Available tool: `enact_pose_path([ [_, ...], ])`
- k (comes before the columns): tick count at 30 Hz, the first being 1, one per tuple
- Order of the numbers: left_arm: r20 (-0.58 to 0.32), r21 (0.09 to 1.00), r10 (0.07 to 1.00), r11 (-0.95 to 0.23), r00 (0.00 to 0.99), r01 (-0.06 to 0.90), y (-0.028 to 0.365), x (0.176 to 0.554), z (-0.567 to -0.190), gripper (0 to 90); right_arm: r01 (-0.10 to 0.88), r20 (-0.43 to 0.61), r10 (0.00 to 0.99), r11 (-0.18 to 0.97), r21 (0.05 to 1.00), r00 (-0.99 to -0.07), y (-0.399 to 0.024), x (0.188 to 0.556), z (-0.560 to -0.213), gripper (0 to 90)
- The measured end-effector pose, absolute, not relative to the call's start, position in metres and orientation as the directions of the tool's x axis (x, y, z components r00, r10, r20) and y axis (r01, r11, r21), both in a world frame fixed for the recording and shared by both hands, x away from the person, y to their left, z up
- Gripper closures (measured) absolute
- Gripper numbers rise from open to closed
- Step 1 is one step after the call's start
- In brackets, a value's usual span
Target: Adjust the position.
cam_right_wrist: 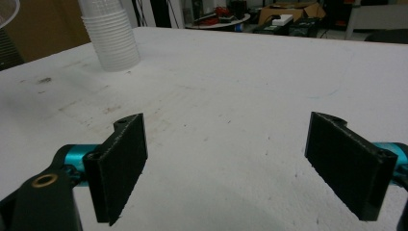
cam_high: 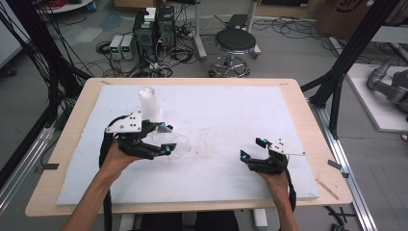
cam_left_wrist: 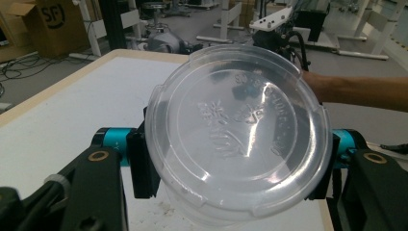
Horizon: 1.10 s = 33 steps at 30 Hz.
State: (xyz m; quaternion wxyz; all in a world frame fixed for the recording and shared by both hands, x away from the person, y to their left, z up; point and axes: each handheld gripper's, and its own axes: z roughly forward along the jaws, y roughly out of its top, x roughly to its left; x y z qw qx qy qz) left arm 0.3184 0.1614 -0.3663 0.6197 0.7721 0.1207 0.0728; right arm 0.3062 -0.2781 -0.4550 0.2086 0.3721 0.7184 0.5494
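Clear round ribbed lid (cam_left_wrist: 238,132); clamped.

A robotics lab: floor cables (cam_high: 103,67), power boxes (cam_high: 154,29), stool (cam_high: 235,43), black frame (cam_high: 346,57), cardboard boxes (cam_left_wrist: 45,24).

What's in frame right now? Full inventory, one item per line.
Clear plastic lid: 1, transparent, between the left gripper's jaws.
Stack of plastic cups: 1, clear, upside down, far left of board.
Foam board: 1, white, covering table.
Table: 1, light wood.
Stool: 1, black, floor beyond table.
Cardboard box: 1, brown, on floor.
Left gripper: 1, black with teal, shut on lid.
Right gripper: 1, black, open over board.
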Motion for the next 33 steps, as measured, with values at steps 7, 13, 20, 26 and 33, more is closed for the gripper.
enact_pose_path([
  [7,-0.040,0.977,0.270,-0.190,0.962,0.094,0.163,0.319,-0.370,38.1,0.305,0.112,0.736,0.134,0.943,-0.668,-0.277,0.310,-0.453,14.8],
  [13,-0.054,0.980,0.259,-0.174,0.964,0.101,0.165,0.320,-0.371,38.1,0.262,0.099,0.669,0.147,0.954,-0.736,-0.270,0.312,-0.437,14.8],
  [20,-0.065,0.983,0.241,-0.151,0.968,0.104,0.165,0.321,-0.375,37.7,0.232,0.098,0.550,0.179,0.956,-0.829,-0.262,0.313,-0.415,14.8],
  [26,-0.093,0.987,0.223,-0.107,0.970,0.119,0.166,0.325,-0.382,37.4,0.209,0.098,0.454,0.201,0.957,-0.886,-0.254,0.318,-0.404,14.8],
  [33,-0.120,0.990,0.205,-0.051,0.971,0.133,0.164,0.326,-0.387,37.7,0.176,0.088,0.349,0.228,0.958,-0.933,-0.240,0.322,-0.394,14.8],
])
